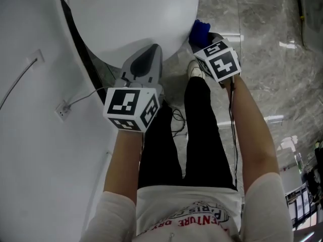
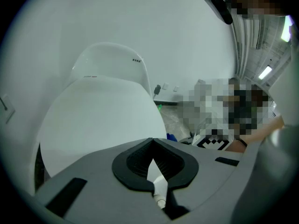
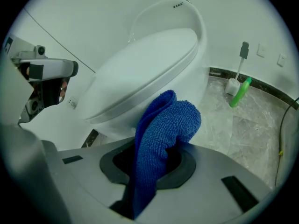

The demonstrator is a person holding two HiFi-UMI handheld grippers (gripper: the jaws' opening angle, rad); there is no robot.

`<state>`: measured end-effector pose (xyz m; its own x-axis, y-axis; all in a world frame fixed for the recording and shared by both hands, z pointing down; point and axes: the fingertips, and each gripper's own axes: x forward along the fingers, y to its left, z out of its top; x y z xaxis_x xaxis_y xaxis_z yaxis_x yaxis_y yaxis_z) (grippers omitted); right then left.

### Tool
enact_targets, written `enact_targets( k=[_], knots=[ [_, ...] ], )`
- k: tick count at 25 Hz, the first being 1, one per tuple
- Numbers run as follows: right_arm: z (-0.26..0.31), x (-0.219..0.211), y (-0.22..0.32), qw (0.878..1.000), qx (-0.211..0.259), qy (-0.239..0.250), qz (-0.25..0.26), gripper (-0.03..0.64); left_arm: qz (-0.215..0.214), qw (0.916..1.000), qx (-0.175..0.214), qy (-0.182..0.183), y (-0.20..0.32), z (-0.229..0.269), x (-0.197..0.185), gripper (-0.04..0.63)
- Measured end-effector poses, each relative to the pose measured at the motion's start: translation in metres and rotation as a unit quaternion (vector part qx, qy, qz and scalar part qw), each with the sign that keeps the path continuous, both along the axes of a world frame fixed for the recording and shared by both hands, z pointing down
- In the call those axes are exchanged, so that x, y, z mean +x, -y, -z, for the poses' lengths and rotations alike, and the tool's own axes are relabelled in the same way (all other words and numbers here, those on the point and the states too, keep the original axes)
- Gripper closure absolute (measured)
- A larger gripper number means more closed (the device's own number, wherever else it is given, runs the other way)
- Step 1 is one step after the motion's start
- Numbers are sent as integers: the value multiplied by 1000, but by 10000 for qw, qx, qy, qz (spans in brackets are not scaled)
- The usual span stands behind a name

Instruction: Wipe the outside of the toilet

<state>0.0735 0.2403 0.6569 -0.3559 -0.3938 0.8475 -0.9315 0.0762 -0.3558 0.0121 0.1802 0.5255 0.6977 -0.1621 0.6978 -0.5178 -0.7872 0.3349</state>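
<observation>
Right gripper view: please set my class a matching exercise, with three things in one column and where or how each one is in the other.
Things:
1. blue cloth
2. toilet lid
3. green bottle

Places or states:
A. on the floor by the wall
B. clamped in the right hand-held gripper
C. closed

Pairs: 1-B, 2-C, 3-A

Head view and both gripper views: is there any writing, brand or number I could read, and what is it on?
"ENTURE": part of the red print on the shirt; the letters around it are curved and cut off, so they cannot be read.
Toilet: a small dark mark on its rear rim, too small to read.
Cubes: black-and-white squares only, no words or numbers.
</observation>
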Motion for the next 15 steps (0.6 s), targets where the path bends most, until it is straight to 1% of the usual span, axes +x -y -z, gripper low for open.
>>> enact_targets(
  k=[4, 9, 11, 15],
  knots=[
    [-1, -24, -9, 9995, -47, -99, -294, 545, -112, 9999, -61, -99, -12, -2, -29, 588],
    [-8, -57, -16, 9968, -213, -309, -704, 545, -469, 9988, -64, -76, -19, -5, -75, 588],
    [-10, -73, -17, 9960, -277, -274, -804, 545, -523, 9986, -64, -78, -18, -7, -95, 588],
    [-10, -108, -18, 9943, -371, -158, -986, 545, -489, 9986, -116, -149, -19, -11, -128, 588]
  ],
)
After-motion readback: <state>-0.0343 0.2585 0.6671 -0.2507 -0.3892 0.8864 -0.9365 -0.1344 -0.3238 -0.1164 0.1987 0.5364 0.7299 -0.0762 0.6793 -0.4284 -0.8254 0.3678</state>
